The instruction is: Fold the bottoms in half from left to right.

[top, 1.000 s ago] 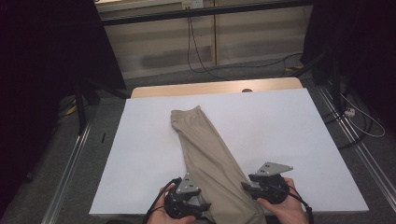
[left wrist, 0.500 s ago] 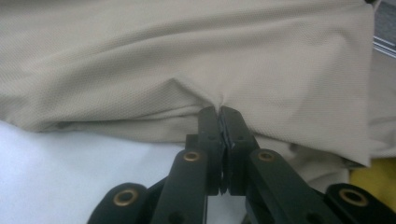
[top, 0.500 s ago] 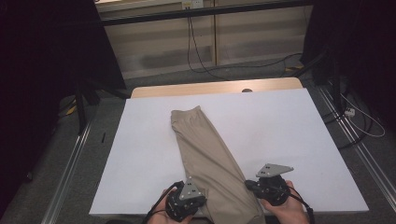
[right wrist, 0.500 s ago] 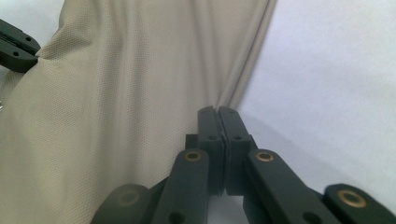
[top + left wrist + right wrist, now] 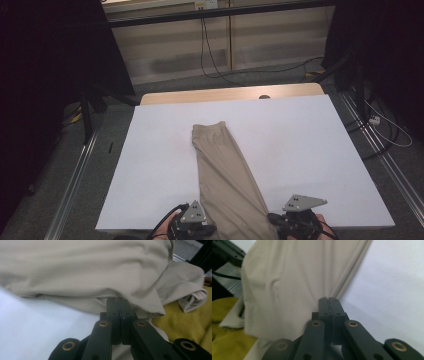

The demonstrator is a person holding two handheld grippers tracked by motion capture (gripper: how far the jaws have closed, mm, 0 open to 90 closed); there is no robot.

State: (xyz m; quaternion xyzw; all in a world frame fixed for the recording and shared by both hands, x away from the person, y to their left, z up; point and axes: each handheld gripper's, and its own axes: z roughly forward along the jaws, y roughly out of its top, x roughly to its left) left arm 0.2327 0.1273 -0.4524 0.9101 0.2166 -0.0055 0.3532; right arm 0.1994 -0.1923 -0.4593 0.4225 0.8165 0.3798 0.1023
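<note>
Beige trousers (image 5: 225,175), folded lengthwise on white table (image 5: 310,145); left gripper (image 5: 117,305) and right gripper (image 5: 328,304) each clamped on a trouser edge near the table's near edge.

Trousers (image 5: 225,175) lie lengthwise on desk (image 5: 310,150) centre; left gripper (image 5: 192,226) at their near-left edge, right gripper (image 5: 300,222) near-right.
</note>
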